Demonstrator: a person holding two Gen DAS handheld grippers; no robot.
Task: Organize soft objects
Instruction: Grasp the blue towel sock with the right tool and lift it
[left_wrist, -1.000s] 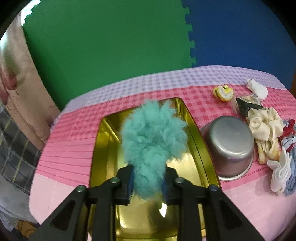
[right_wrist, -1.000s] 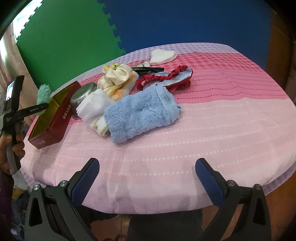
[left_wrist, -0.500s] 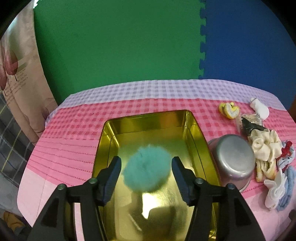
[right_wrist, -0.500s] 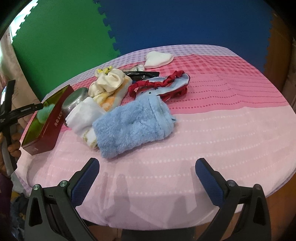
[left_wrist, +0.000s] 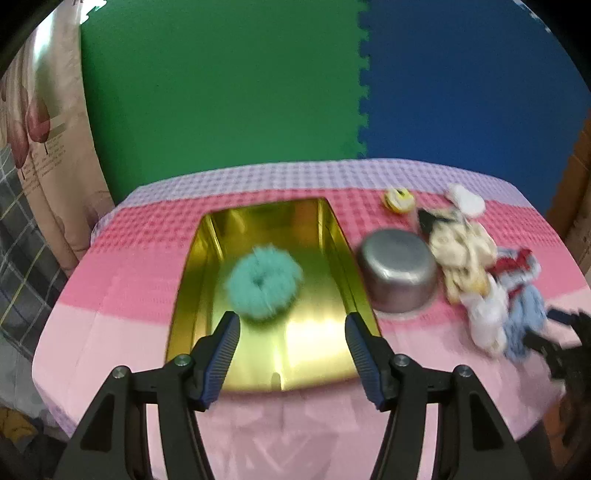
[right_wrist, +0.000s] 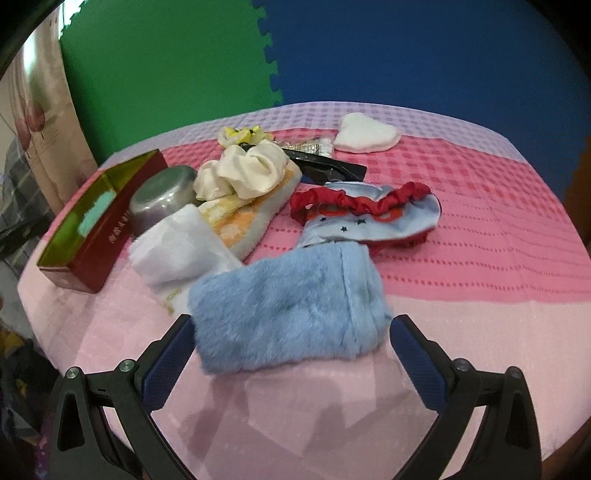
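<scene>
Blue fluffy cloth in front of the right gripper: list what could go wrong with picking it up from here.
1. The blue fluffy cloth overlaps the white towel, so closing the open right gripper on it may drag the towel along.
2. The cloth looks wider than the gap between the fingers, so it could bunch up or slip out of a partial grip.
3. The steel bowl stands between the pile and the tin box; a dangling cloth could knock it.

Left view motion-blurred, esp. soft pile (left_wrist: 476, 269); red box (right_wrist: 99, 236) lettering unreadable
</scene>
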